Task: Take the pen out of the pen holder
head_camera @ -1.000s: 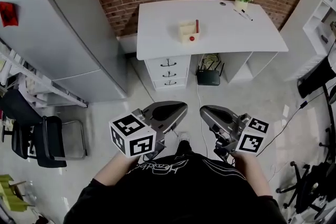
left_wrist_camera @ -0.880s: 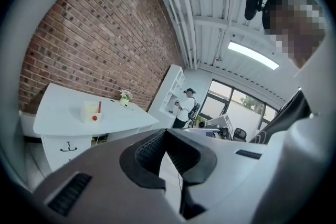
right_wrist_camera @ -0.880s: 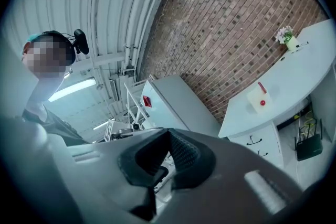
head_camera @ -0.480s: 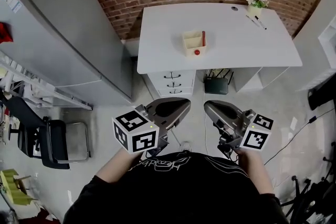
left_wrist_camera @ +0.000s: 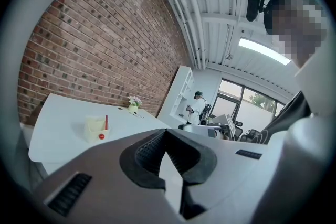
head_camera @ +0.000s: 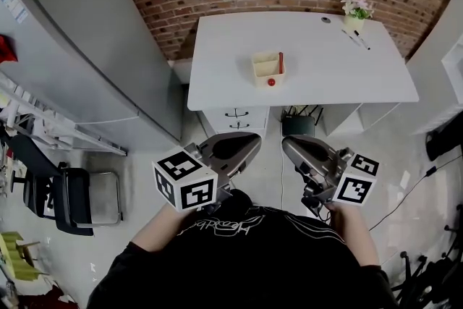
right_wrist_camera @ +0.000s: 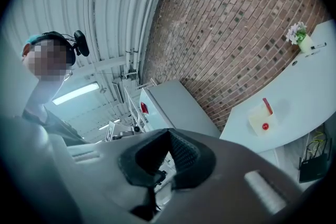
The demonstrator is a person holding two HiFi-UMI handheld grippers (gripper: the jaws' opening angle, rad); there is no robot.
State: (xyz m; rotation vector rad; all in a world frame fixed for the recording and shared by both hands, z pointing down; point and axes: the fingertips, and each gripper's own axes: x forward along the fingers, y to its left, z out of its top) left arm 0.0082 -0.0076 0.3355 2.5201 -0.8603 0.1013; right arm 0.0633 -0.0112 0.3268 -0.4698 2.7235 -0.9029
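Note:
A cream pen holder [head_camera: 267,69] stands in the middle of the white desk [head_camera: 325,76], with a red pen [head_camera: 281,61] upright in its right side and a small red ball [head_camera: 271,82] at its front. Both grippers are held low in front of the person, well short of the desk. My left gripper [head_camera: 252,142] is shut and holds nothing, and my right gripper [head_camera: 288,145] is likewise shut and empty. The left gripper view shows the holder [left_wrist_camera: 95,128] and pen [left_wrist_camera: 106,122] far off beyond the jaws. In the right gripper view the holder [right_wrist_camera: 260,120] lies far to the right.
A tall grey cabinet [head_camera: 72,47] stands left of the desk, against the brick wall. Under the desk are drawers [head_camera: 234,116] and a black router [head_camera: 296,126]. A flower pot [head_camera: 355,9] and loose pens [head_camera: 356,39] sit at the desk's far right. A black chair [head_camera: 66,197] is at the left.
The person and both grippers have moved toward the desk, which now sits lower and nearer in the head view. Both grippers stay shut and empty.

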